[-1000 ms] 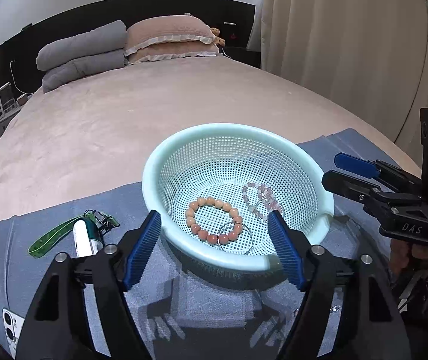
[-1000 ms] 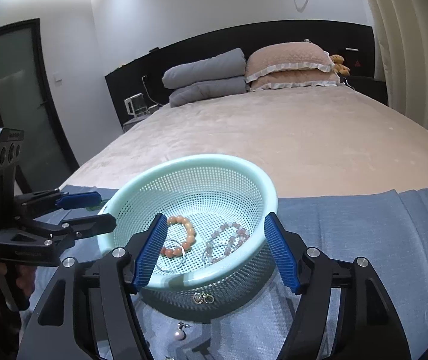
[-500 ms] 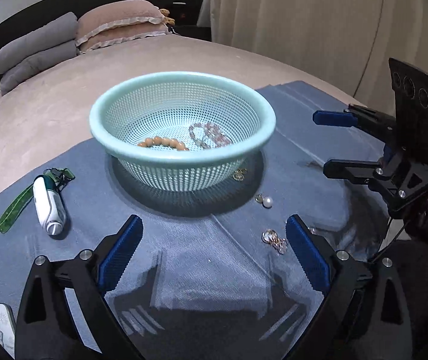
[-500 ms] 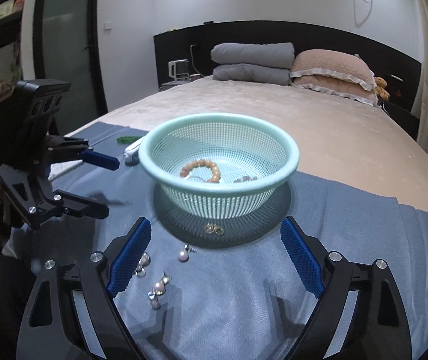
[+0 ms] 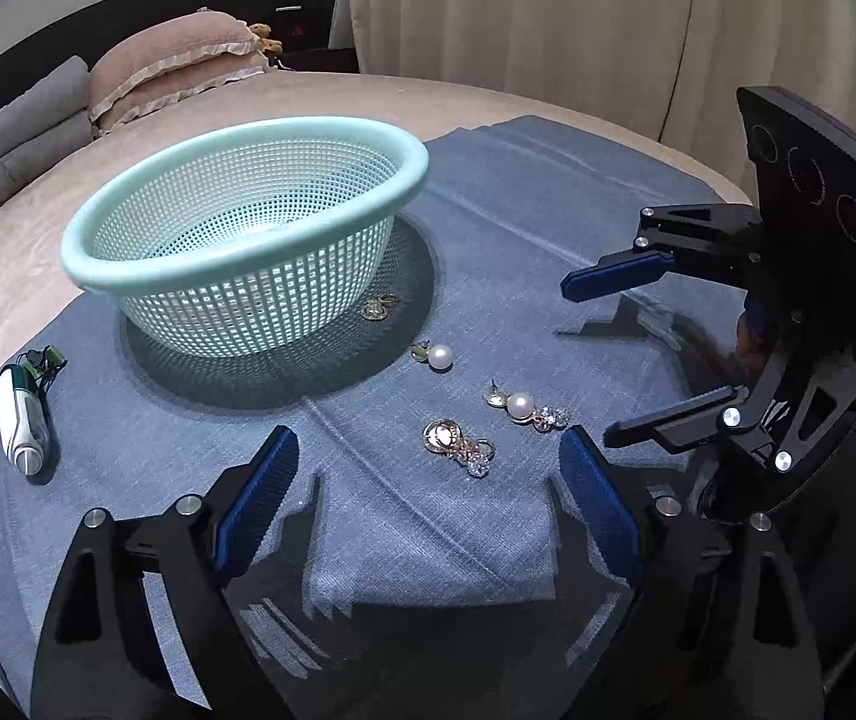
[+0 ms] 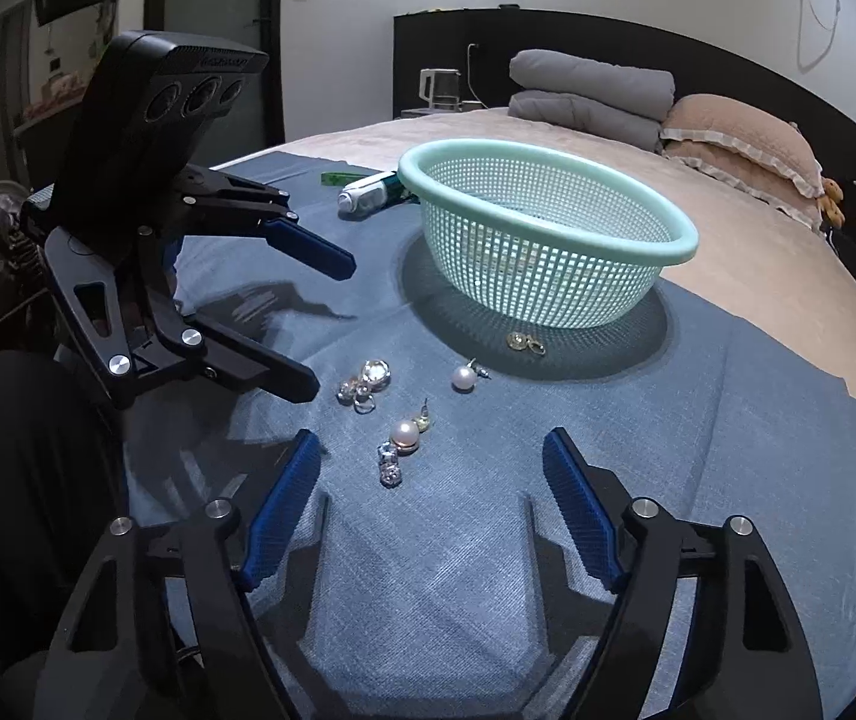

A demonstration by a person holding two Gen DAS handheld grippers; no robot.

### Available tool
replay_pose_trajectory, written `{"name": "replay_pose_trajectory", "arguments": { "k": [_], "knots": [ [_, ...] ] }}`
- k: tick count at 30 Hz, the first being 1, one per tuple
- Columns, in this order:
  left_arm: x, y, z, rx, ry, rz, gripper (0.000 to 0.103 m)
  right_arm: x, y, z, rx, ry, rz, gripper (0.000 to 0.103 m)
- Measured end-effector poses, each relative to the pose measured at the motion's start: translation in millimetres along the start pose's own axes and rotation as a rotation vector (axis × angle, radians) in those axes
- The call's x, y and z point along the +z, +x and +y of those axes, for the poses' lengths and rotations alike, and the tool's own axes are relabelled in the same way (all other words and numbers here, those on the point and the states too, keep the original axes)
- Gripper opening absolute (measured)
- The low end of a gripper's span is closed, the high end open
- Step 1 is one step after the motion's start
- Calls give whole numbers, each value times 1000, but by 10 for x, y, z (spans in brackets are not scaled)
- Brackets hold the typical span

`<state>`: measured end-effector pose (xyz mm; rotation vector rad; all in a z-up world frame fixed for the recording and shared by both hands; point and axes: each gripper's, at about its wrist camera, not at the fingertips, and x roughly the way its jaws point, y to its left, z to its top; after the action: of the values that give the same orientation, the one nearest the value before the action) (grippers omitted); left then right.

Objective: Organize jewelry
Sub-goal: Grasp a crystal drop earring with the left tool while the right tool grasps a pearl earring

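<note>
Four earrings [image 5: 457, 445] lie loose on the blue cloth [image 5: 487, 540] over the bed, just in front of your mint basket [image 5: 236, 276]. Your left gripper [image 5: 428, 480] hangs above them, jaws closing on nothing. Your right gripper [image 6: 430, 480] does likewise, with the pearl earring [image 6: 402, 435] just ahead, untouched.

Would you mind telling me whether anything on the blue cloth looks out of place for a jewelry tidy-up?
Yes: four earrings lie loose on the cloth outside the basket: a gold pair by its base, a pearl stud, a pearl drop and a crystal drop. A white tube with a green strap isn't jewelry.
</note>
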<state>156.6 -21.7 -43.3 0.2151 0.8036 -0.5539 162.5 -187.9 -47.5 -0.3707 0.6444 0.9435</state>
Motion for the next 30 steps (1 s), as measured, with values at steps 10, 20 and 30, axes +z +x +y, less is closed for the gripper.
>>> {"name": "replay_pose_trajectory", "arguments": {
  "k": [10,20,30],
  "knots": [
    [-46,97,-48,3,6,59,44,-60,145,84,38,-7,59,15],
    [-87,119,-67,-11,-14,79,9,-80,155,77,48,14,66,9],
    [-25,121,13,32,-63,55,1,-121,44,30,55,40,43,8]
  ]
}}
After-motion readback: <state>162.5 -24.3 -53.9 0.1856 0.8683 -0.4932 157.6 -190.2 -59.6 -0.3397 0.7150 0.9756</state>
